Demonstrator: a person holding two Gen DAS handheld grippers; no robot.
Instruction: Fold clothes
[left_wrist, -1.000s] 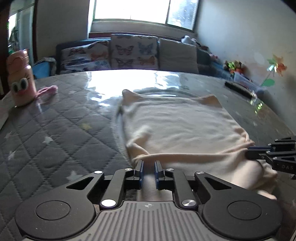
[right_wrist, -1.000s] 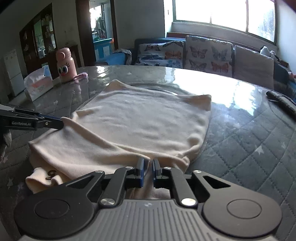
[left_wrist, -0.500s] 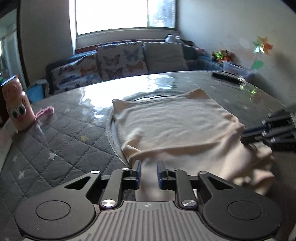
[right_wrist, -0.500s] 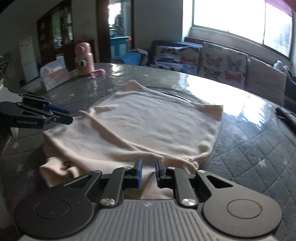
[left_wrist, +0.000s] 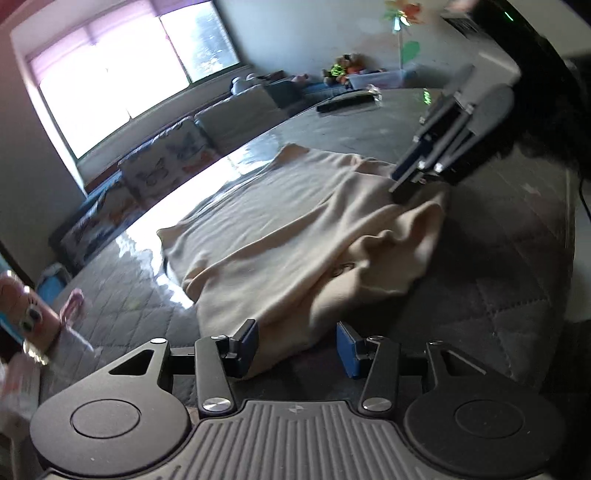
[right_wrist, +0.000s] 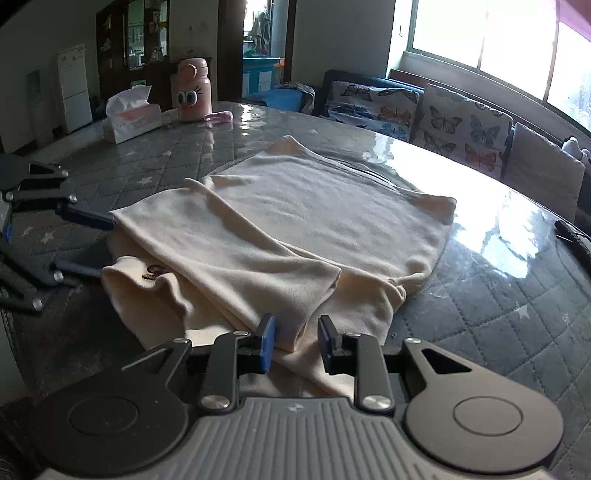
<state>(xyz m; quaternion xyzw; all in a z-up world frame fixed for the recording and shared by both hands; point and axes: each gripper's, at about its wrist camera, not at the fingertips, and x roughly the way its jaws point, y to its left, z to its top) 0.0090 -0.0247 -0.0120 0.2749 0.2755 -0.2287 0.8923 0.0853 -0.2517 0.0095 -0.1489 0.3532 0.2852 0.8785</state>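
Sweater (right_wrist: 295, 236) lies on the table (right_wrist: 498, 295), a flap folded across it; both grippers, left (left_wrist: 295, 345) and right (right_wrist: 293, 341), have just let go and now gape at its near edge.

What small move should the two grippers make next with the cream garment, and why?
Probably lift both clear and then smooth the folded flap. The left gripper and right gripper are both open, and the cream garment lies on the table with its near part folded over but rumpled at the near edge.
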